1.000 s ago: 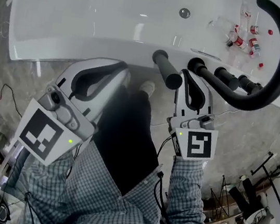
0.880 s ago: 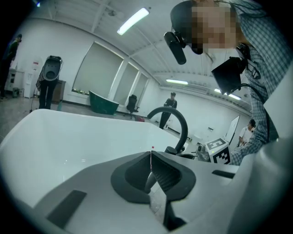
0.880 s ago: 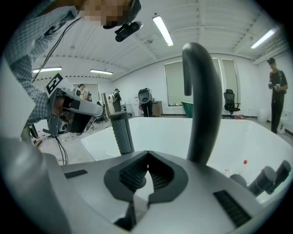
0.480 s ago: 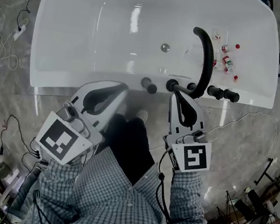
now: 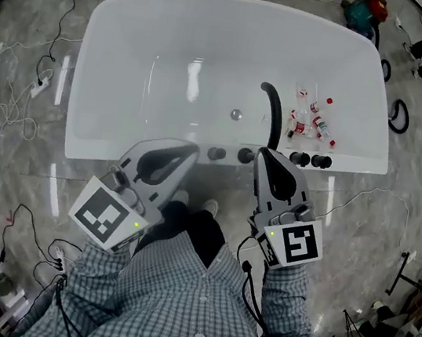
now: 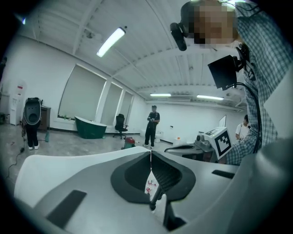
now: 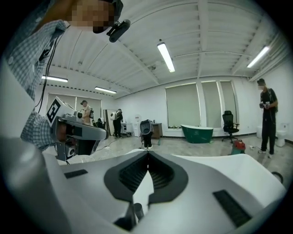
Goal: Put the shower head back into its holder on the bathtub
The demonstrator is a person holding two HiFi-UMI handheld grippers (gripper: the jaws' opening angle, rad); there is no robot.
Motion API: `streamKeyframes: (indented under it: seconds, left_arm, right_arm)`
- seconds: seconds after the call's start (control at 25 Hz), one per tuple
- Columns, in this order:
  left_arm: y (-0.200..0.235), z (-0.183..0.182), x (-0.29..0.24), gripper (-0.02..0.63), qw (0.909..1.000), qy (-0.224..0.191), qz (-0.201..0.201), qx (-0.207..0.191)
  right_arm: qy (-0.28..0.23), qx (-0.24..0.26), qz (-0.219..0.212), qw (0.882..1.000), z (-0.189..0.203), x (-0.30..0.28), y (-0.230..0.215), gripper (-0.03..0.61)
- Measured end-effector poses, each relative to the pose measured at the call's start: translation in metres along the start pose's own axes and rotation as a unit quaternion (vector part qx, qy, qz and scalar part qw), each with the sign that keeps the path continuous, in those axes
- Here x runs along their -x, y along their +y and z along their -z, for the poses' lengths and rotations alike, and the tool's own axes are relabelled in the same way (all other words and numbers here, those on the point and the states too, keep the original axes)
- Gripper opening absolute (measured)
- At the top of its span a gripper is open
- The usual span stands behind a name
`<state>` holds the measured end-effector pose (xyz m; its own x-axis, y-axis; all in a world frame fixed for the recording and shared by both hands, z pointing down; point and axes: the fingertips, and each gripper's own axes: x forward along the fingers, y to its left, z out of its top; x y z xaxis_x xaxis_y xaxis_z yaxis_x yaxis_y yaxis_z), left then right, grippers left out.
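The left gripper and the right gripper each have their fingers pressed together tip to tip, holding nothing. Beyond them, the shower head stands on the near rim of the bathtub, beside the curved spout, untouched.

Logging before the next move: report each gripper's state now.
Left gripper: closed, holding nothing.
Right gripper: closed, holding nothing.

No legible text. Bottles in bathtub perhaps bear labels; too small to read.
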<state>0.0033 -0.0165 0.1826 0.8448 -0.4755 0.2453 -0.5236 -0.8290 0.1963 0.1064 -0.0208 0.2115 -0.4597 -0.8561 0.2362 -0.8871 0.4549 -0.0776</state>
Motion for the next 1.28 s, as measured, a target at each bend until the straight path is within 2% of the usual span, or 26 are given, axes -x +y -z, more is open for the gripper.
streamKeyframes:
  seconds: [0.2, 0.36, 0.56, 0.8, 1.28]
  left_arm:
    - [-0.012, -0.041, -0.004, 0.014, 0.9991, -0.030, 0.010, -0.027]
    - [-0.020, -0.071, 0.002, 0.014, 0.9980, -0.049, 0.009, -0.039]
    - [-0.025, -0.091, 0.008, 0.015, 0.9970, -0.060, 0.003, -0.049]
    - [-0.026, -0.103, 0.011, 0.015, 0.9952, -0.072, -0.003, -0.066]
    - [-0.030, -0.105, 0.008, 0.014, 0.9951, -0.073, 0.002, -0.067]
  right_arm:
    - [-0.028, 0.015, 0.002, 0.999, -0.046, 0.011, -0.012, 0.017]
    - [-0.040, 0.008, 0.011, 0.999, -0.069, 0.025, -0.015, 0.017]
    - [-0.052, 0.012, 0.016, 0.998, -0.088, 0.039, -0.019, 0.017]
    - [-0.068, 0.022, 0.014, 0.997, -0.102, 0.045, -0.018, 0.017]
    - [-0.076, 0.028, 0.007, 0.997, -0.110, 0.046, -0.015, 0.017]
